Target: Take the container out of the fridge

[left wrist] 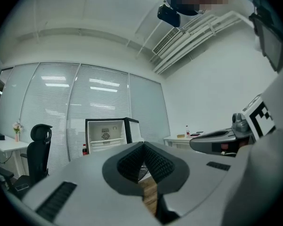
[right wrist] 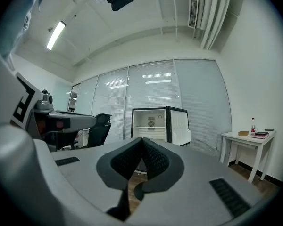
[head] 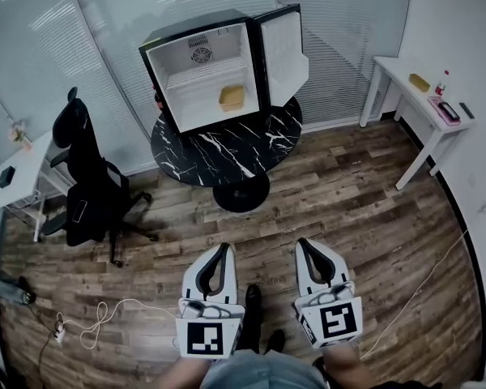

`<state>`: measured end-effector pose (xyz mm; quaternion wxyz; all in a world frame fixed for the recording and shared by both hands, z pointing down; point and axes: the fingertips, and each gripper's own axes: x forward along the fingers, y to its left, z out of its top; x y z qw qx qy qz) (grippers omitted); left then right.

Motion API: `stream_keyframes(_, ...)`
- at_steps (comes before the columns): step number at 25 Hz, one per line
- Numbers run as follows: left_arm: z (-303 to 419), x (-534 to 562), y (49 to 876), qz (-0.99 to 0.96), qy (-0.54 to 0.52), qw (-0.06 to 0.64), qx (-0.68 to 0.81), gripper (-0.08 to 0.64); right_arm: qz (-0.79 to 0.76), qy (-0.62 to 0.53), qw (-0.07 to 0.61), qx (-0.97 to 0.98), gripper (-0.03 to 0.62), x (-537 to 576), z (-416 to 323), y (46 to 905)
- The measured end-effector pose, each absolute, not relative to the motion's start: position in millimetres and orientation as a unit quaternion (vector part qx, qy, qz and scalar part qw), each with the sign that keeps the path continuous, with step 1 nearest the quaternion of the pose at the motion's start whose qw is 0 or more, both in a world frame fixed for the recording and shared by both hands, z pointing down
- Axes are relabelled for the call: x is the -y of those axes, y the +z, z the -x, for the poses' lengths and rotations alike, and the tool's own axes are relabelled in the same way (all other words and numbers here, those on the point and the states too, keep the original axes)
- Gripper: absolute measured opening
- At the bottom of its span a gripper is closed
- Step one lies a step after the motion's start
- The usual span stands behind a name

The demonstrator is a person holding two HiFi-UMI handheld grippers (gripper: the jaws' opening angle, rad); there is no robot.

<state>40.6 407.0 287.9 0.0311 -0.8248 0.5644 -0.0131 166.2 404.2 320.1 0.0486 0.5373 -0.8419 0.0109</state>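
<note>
A small black fridge (head: pixel 198 63) stands on a round black marble table (head: pixel 227 148), with its door (head: pixel 282 49) swung open to the right. A yellow container (head: pixel 232 97) sits on the floor of its white interior. Both grippers are held low near the person's body, well short of the table. My left gripper (head: pixel 224 247) is shut with nothing in it, and so is my right gripper (head: pixel 302 242). The fridge (left wrist: pixel 106 134) shows far ahead in the left gripper view, past the touching tips of my left gripper (left wrist: pixel 142 147). In the right gripper view the fridge (right wrist: pixel 155 124) stands beyond my right gripper (right wrist: pixel 142 141).
A black office chair (head: pixel 89 185) stands left of the table. A white side table (head: pixel 425 108) with small items is at the far right. A white desk (head: pixel 16 177) sits at the left edge. Cables (head: pixel 97 318) lie on the wooden floor.
</note>
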Motion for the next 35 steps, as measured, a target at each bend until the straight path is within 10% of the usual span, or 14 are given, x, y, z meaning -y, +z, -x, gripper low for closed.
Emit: stream_keyframes(35, 30, -95, 287, 0.829, 0.021, 0.028, -0.558, 0.014, -0.523, -0.033, 0.069, 0.849, 0.012, -86, -80, 307)
